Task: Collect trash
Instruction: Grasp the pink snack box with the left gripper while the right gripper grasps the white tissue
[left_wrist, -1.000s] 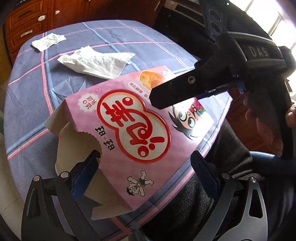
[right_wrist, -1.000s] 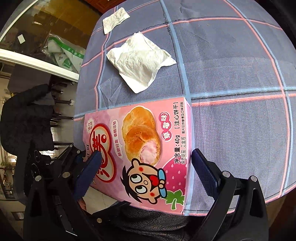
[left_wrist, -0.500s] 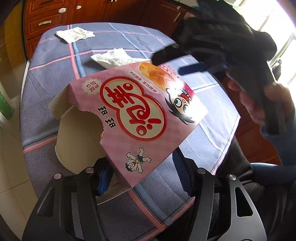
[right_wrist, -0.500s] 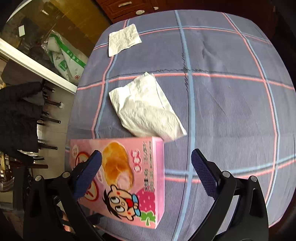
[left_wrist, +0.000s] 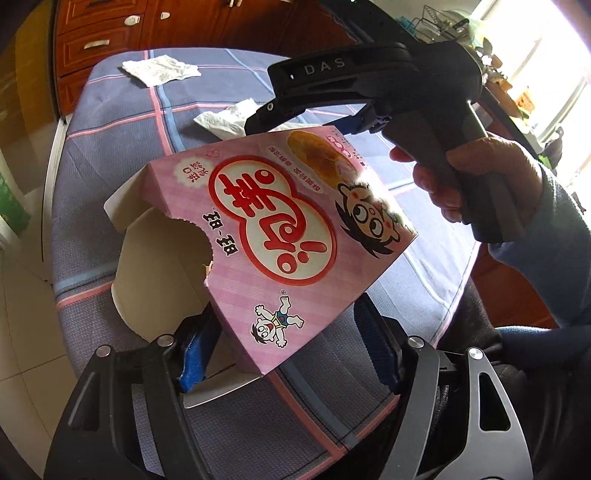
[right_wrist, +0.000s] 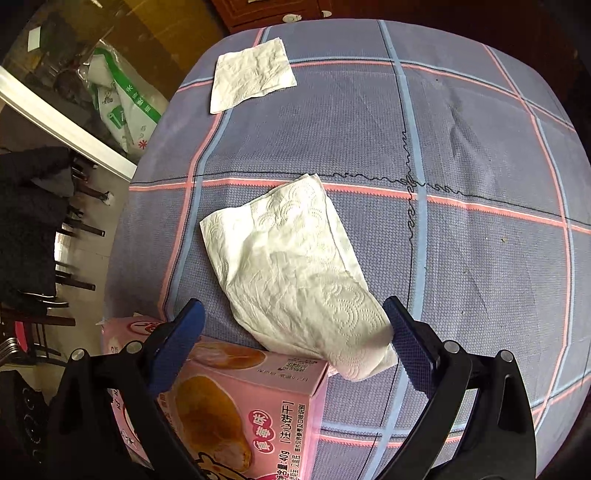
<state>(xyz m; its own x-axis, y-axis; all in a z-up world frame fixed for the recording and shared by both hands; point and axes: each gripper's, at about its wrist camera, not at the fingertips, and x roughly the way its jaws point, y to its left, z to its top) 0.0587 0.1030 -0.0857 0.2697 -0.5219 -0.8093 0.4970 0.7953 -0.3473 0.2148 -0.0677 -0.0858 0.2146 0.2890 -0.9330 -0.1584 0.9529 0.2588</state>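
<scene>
Pink cardboard snack box (left_wrist: 280, 236) is pinched by left gripper (left_wrist: 284, 354) for carrying off; crumpled white tissue (right_wrist: 295, 273) at twelve o'clock is lined up between spread jaws of right gripper (right_wrist: 295, 343).

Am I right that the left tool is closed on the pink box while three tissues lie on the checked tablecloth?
Not quite: two tissues, not three. The right wrist view shows a near tissue and a far tissue on the tablecloth. The left tool does grip the pink box.
</scene>
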